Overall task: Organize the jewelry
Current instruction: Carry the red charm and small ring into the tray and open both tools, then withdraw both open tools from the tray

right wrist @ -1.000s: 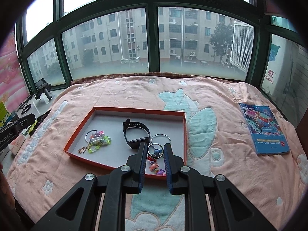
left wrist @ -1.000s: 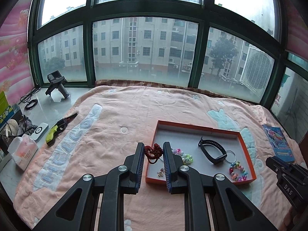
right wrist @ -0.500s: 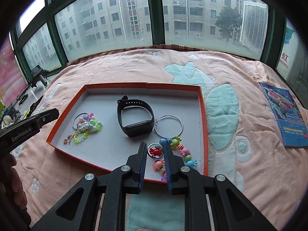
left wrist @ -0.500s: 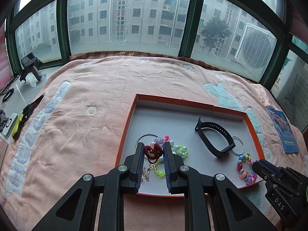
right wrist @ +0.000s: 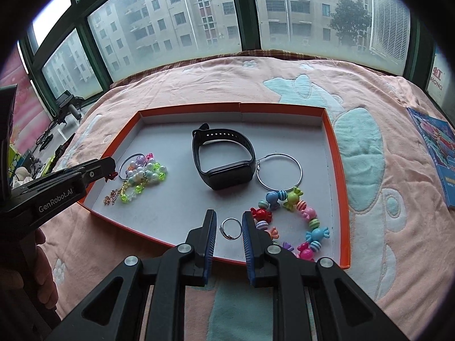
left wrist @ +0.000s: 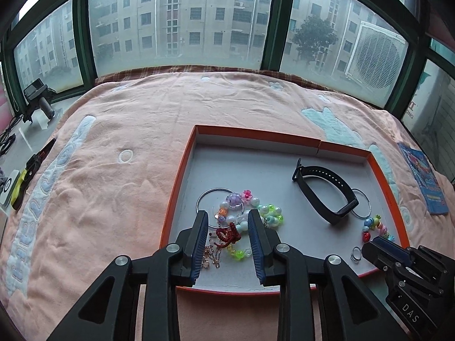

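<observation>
Red, knotted cord ornament [left wrist: 227, 234] lies loose between the left gripper [left wrist: 227, 221]'s spread jaws, over pearly beads [left wrist: 250, 213] in the orange-rimmed tray [left wrist: 182, 190]. Rightward, a thin metal ring [right wrist: 230, 228] sits between the right gripper [right wrist: 228, 223]'s parted jaws. Quilted pink bedspread [left wrist: 119, 153] beneath; windows beyond.

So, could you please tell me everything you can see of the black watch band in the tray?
The black watch band is a closed loop, seemingly rubber, with a row of strap holes and a glossy dark screen. It lies flat mid-tray, screen toward the camera, touching the large silver hoop. No tongs touch it.
</observation>
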`<state>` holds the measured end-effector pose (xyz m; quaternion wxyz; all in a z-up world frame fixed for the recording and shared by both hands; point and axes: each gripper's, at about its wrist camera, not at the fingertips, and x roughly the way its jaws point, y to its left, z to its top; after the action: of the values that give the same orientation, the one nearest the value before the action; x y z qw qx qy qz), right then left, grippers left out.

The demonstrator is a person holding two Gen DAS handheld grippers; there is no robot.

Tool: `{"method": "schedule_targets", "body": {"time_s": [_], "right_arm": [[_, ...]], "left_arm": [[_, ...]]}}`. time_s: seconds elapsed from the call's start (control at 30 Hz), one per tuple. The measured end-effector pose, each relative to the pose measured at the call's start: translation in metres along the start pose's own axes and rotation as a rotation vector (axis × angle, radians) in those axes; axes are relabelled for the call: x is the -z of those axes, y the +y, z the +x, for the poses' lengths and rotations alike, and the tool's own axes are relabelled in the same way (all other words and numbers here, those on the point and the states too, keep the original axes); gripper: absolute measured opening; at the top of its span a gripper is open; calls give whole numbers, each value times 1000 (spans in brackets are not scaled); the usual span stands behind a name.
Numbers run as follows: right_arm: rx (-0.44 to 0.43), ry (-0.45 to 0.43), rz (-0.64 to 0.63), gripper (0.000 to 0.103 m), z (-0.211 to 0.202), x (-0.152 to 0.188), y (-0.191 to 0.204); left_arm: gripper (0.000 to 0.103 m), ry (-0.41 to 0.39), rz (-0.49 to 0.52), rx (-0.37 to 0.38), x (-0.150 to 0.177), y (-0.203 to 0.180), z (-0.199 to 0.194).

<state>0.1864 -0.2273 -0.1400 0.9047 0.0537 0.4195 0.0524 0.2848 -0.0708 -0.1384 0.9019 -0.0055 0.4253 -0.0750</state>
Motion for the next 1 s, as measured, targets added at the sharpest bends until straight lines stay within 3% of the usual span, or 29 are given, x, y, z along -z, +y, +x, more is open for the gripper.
{"method": "schedule_targets", "body": {"time_s": [0.03, 0.47, 0.87, 1.0], "right_arm": [[2, 3, -5, 21, 0, 0, 0], [-35, -8, -76, 23, -26, 12, 12], [-150, 104, 4, 23, -27, 57, 33], [-149, 126, 16, 23, -21, 63, 42]], "left_arm": [[45, -5, -1, -1, 0, 0, -1], [46, -8, 28, 24, 15, 0, -31], [46, -1, 5, 18, 46, 27, -65], [46, -6, -4, 18, 52, 38, -72]]}}
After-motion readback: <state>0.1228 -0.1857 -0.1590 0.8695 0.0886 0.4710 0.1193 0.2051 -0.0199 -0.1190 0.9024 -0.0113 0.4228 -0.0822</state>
